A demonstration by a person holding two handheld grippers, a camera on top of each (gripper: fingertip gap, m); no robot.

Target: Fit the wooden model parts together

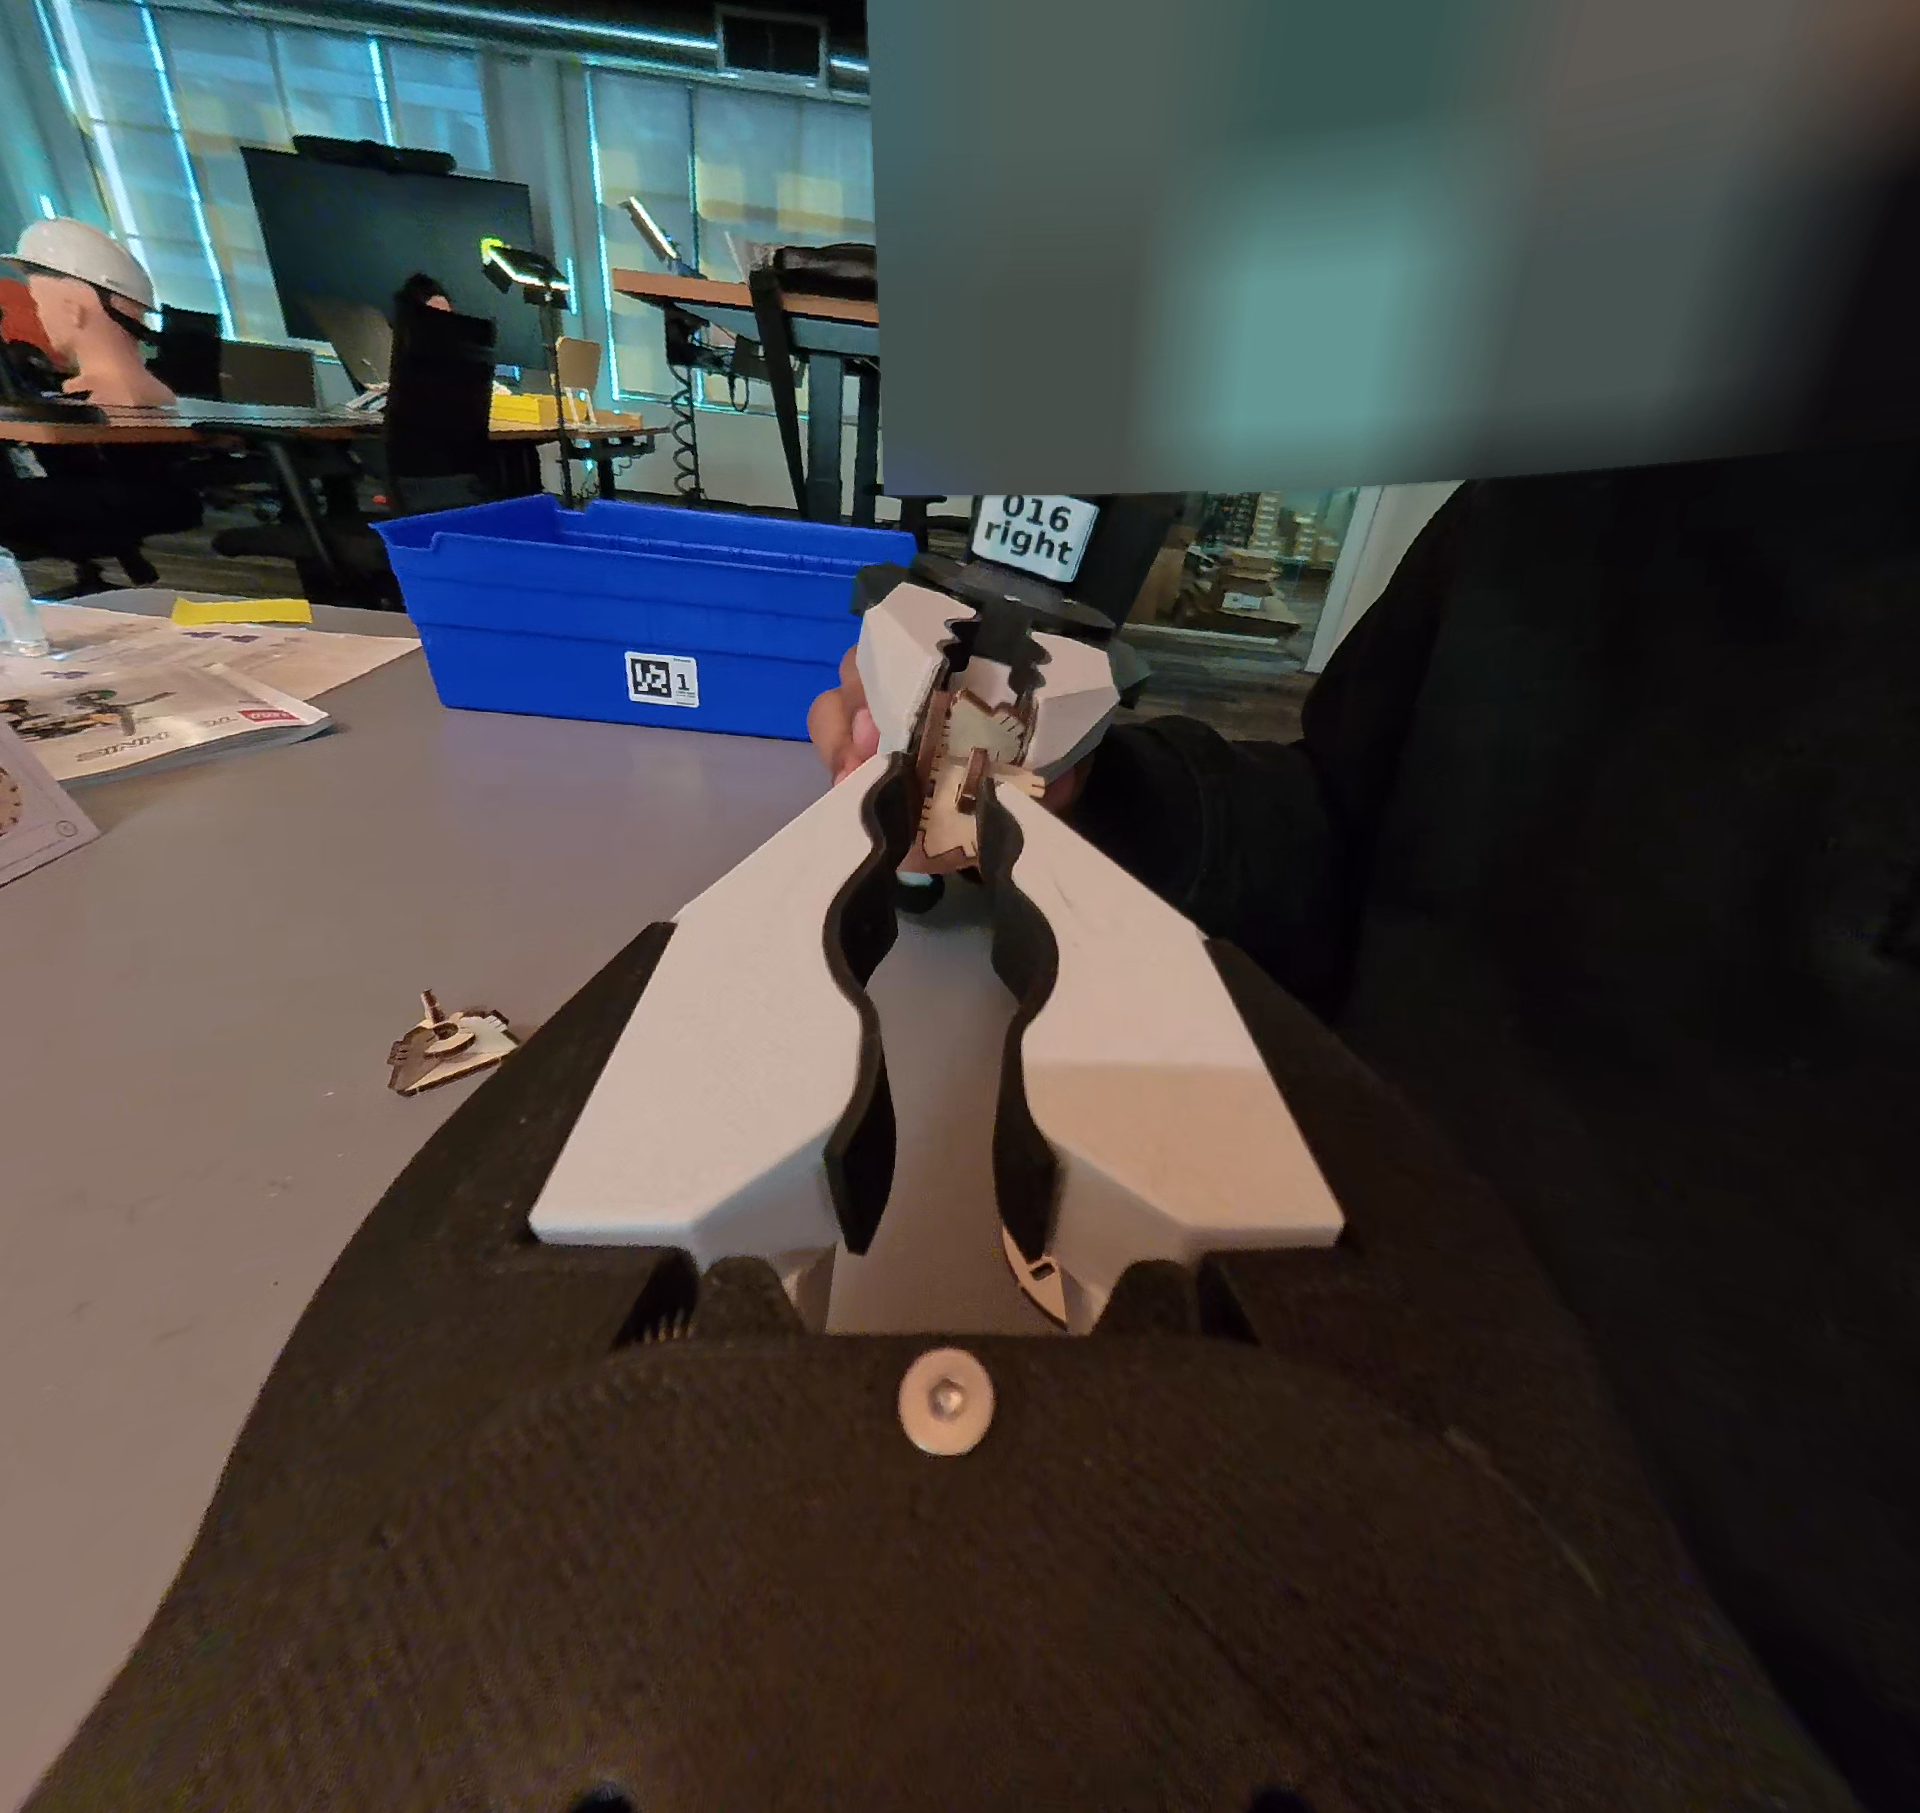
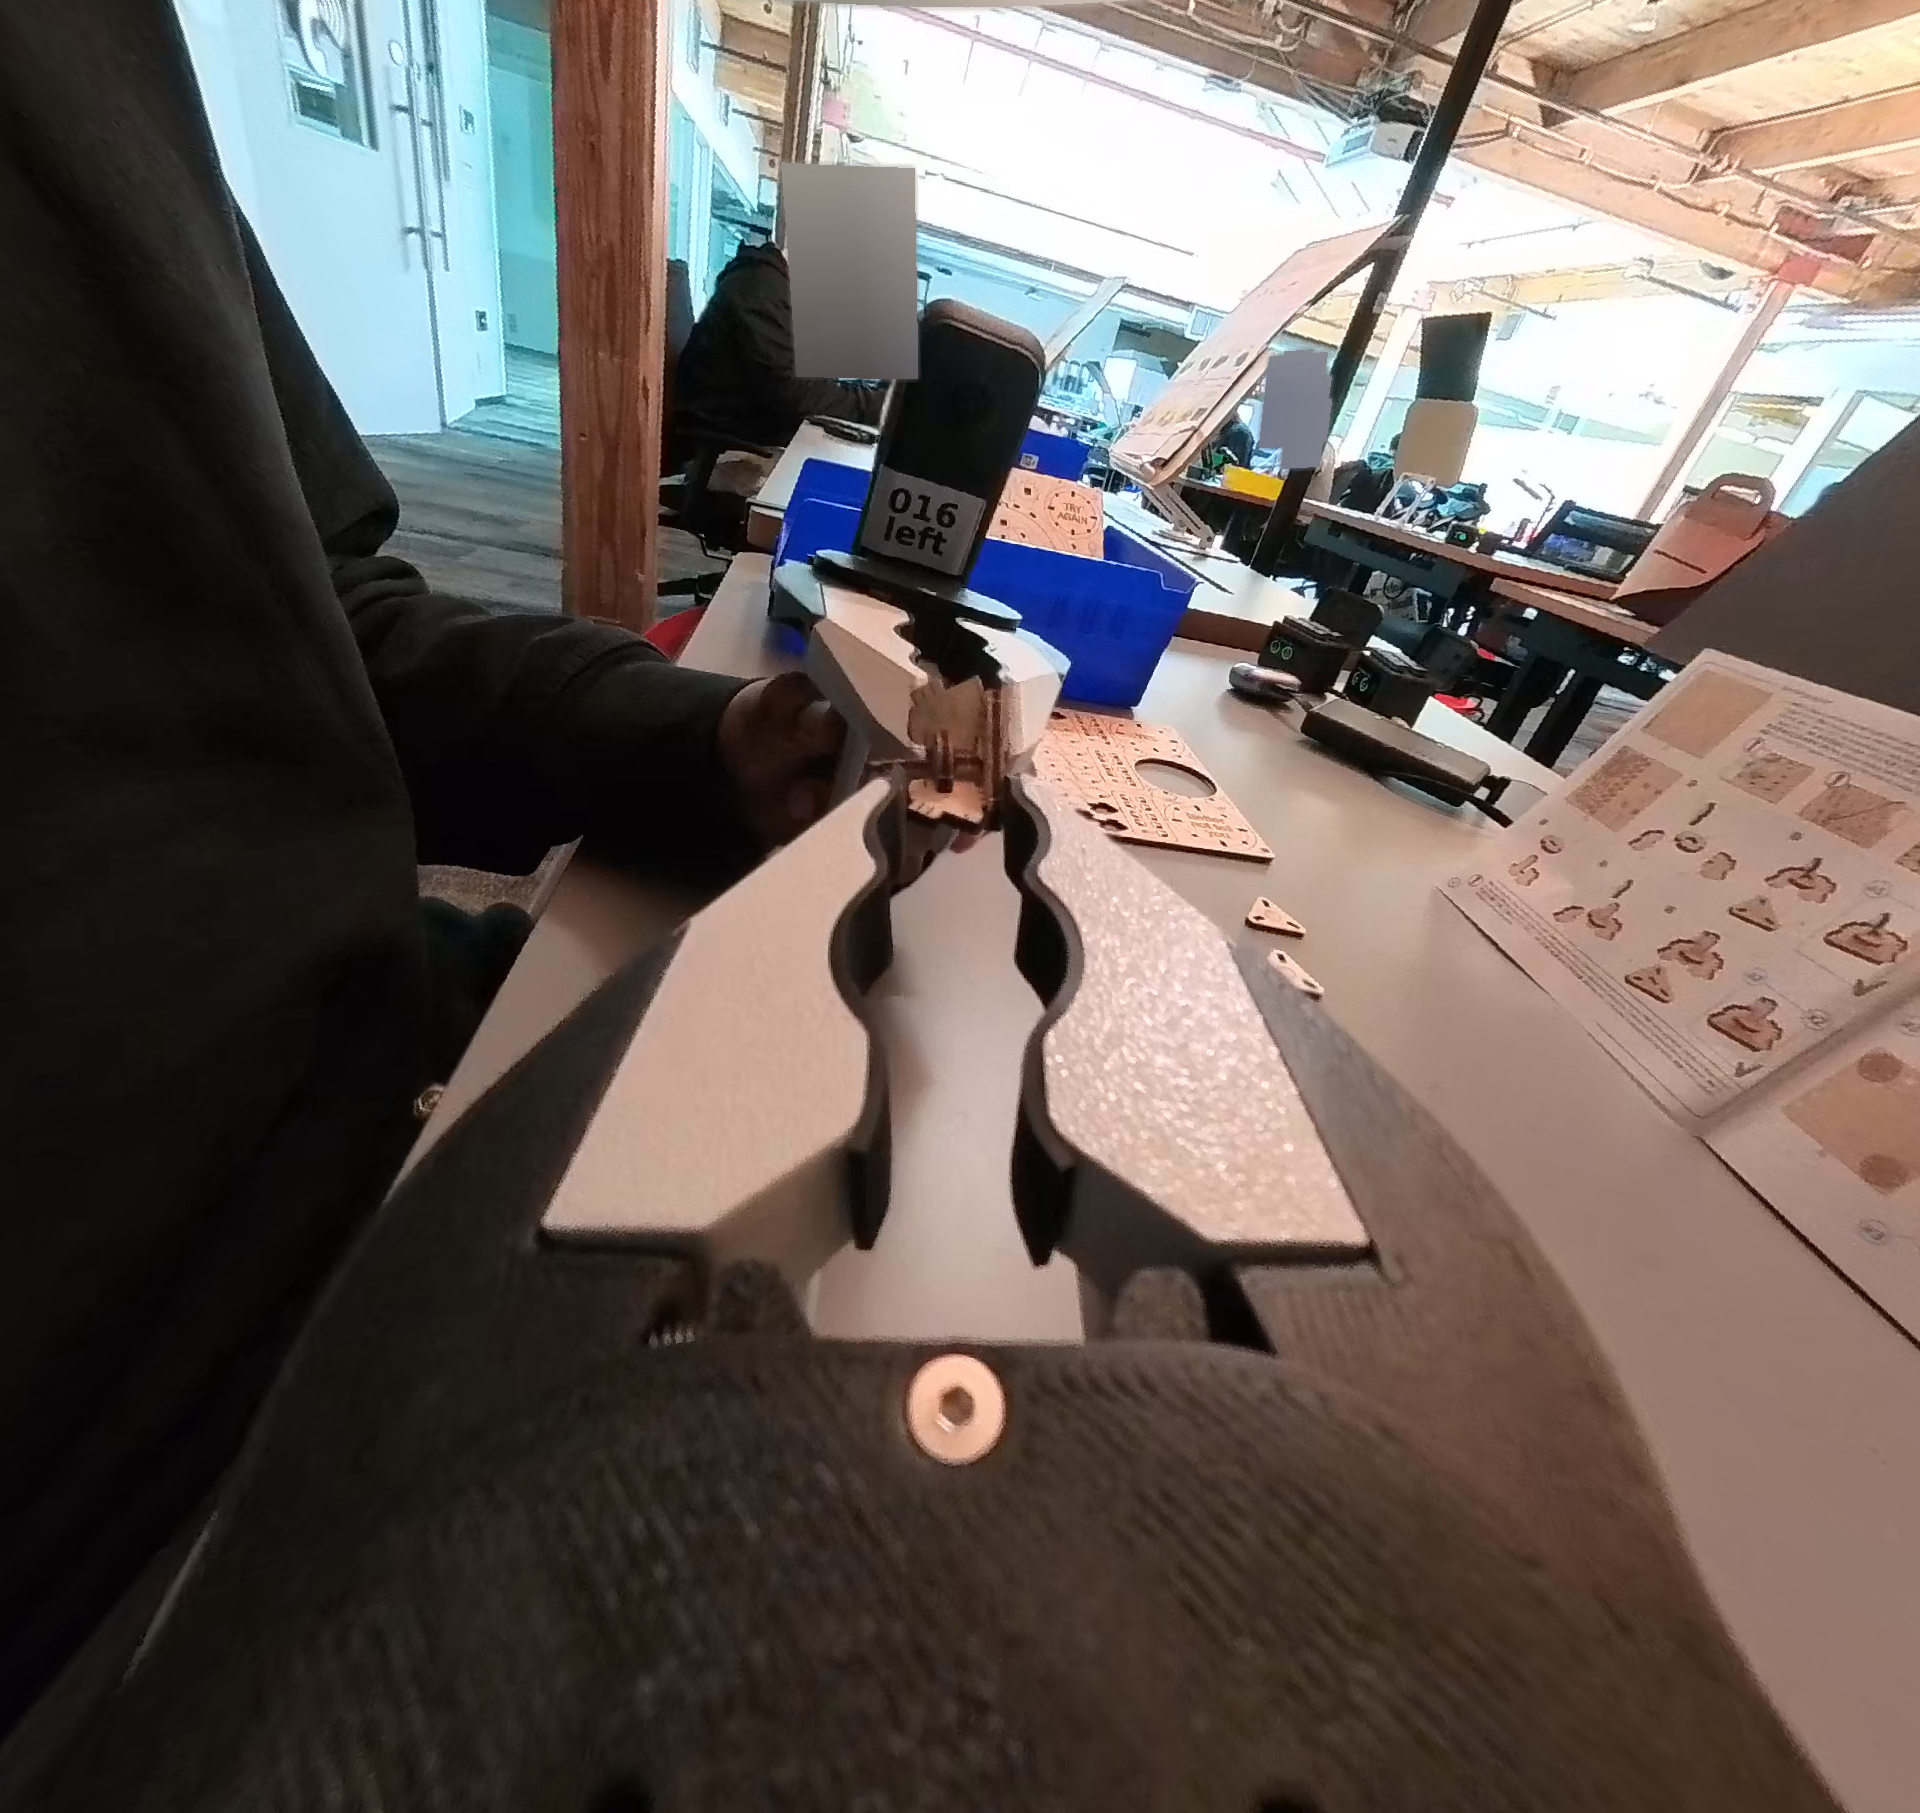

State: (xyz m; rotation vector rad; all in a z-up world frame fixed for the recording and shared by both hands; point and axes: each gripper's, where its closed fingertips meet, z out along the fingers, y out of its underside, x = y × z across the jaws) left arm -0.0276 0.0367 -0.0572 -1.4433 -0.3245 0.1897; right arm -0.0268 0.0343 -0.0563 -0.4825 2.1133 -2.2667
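Observation:
The two grippers meet tip to tip above the grey table (image 1: 312, 932). A small pale wooden laser-cut assembly (image 1: 961, 776) with toothed edges and a peg sits between them. My left gripper (image 1: 943, 807) is shut on its near part. The right gripper (image 1: 987, 683) faces it and grips the far part. In the right wrist view my right gripper (image 2: 951, 813) is shut on the same wooden assembly (image 2: 948, 761), and the left gripper (image 2: 940, 698) holds it from the far side. A hand in a dark sleeve (image 2: 769, 735) holds the left gripper.
A blue bin (image 1: 644, 610) stands behind the grippers. A second small wooden assembly (image 1: 447, 1041) lies on the table at the left, near booklets (image 1: 156, 703). A cut-out wooden sheet (image 2: 1164, 787), two small triangular pieces (image 2: 1276, 916) and an instruction sheet (image 2: 1714, 880) lie to the right. Left and right tips are no more than a few centimetres apart.

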